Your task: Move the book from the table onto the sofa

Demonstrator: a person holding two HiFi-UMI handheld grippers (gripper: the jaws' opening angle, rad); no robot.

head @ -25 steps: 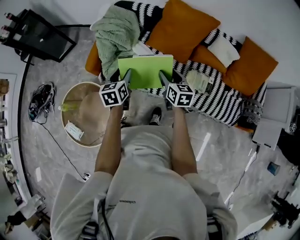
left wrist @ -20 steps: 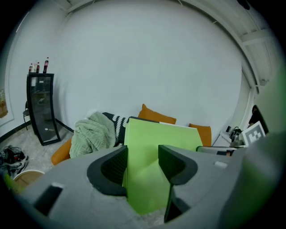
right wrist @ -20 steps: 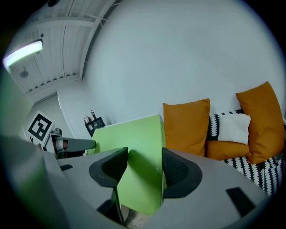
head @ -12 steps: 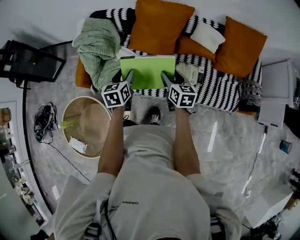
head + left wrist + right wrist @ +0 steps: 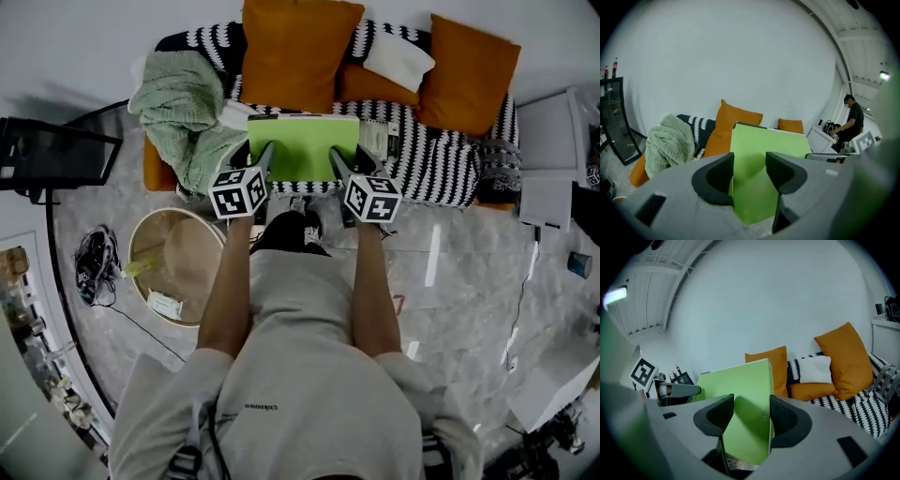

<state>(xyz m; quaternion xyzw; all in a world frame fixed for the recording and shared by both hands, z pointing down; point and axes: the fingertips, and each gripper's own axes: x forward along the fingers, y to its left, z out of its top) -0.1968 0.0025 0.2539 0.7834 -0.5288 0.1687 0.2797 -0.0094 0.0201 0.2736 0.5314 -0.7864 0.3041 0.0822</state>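
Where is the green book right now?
In the head view the book is top centre, held between the left gripper and right gripper over the front of the sofa, with the green blanket on its left.

Green book at the sofa
Closed, cover up, clamped at both sides, above the striped seat's front edge.

Sofa seat partly behind book

I get soft, even light — a ceiling lamp glows, pale glare streaks the floor, edges bend hard, near foreground blurs.
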